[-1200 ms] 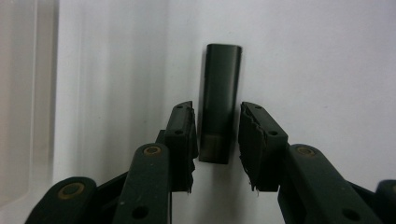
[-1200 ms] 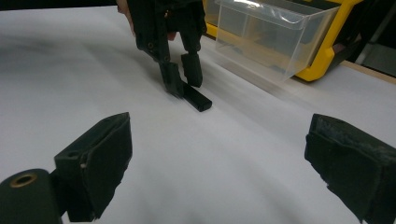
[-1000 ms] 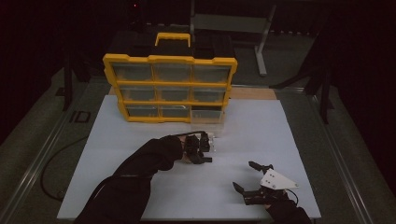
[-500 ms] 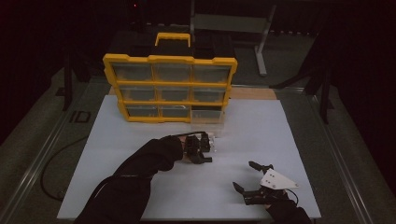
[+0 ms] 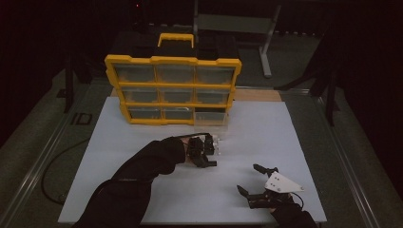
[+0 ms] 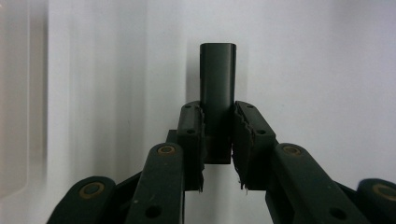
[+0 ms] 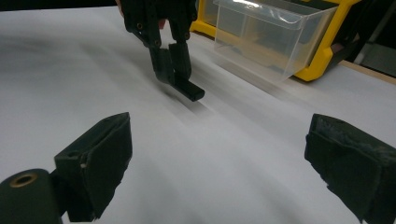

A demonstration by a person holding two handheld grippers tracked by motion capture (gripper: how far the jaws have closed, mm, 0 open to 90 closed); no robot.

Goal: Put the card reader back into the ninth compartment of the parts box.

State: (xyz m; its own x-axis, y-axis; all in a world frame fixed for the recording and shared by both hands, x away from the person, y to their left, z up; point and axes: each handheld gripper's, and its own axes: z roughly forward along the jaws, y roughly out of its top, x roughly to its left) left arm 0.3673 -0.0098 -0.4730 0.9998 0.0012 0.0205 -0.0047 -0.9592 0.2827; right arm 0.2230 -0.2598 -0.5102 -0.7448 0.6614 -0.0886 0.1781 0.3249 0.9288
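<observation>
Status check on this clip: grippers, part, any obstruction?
Left gripper shut on small black block. Right gripper open, empty. Clear drawer pulled out of yellow organizer; white mat open between.

Our left gripper (image 5: 203, 153) reaches forward, fingers (image 6: 191, 140) clamped shut; our right gripper (image 5: 257, 180) rests low, fingers (image 7: 95, 161) spread wide

The near end of the black block (image 6: 217, 84) is hidden between the left tool's (image 6: 217, 140) pads, the clear drawer (image 7: 273, 32) is cut off by the right gripper view's top edge, and the organizer's (image 5: 173, 90) 9 compartments look too dim to read.
</observation>
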